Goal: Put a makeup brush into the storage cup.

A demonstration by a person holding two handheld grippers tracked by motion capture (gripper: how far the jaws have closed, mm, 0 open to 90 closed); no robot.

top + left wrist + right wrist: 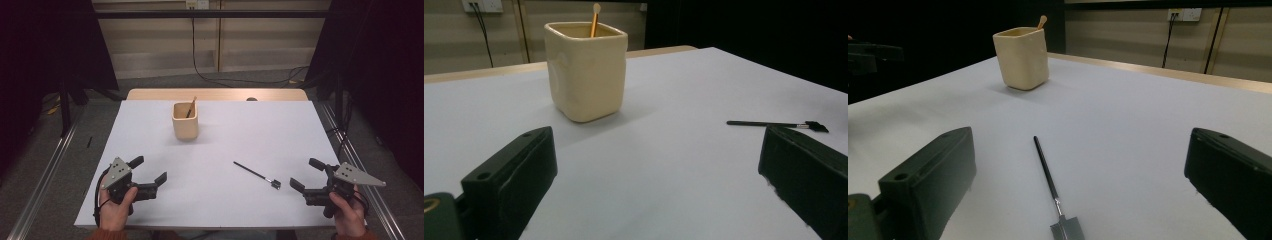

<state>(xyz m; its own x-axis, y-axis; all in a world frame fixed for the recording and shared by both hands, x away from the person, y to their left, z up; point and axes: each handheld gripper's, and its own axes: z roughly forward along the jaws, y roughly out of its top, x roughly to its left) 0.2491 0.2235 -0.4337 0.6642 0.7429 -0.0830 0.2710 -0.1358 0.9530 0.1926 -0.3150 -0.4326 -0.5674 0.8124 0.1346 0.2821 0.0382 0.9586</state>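
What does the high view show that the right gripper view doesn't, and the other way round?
From above: the person's left hand and right hand, holding the left tool and right tool, plus the grey floor. From the right gripper view: the black brush close up, silver collar and flat head, between wide-open jaws. Both: the cream cup with its stick, the brush, the white table.
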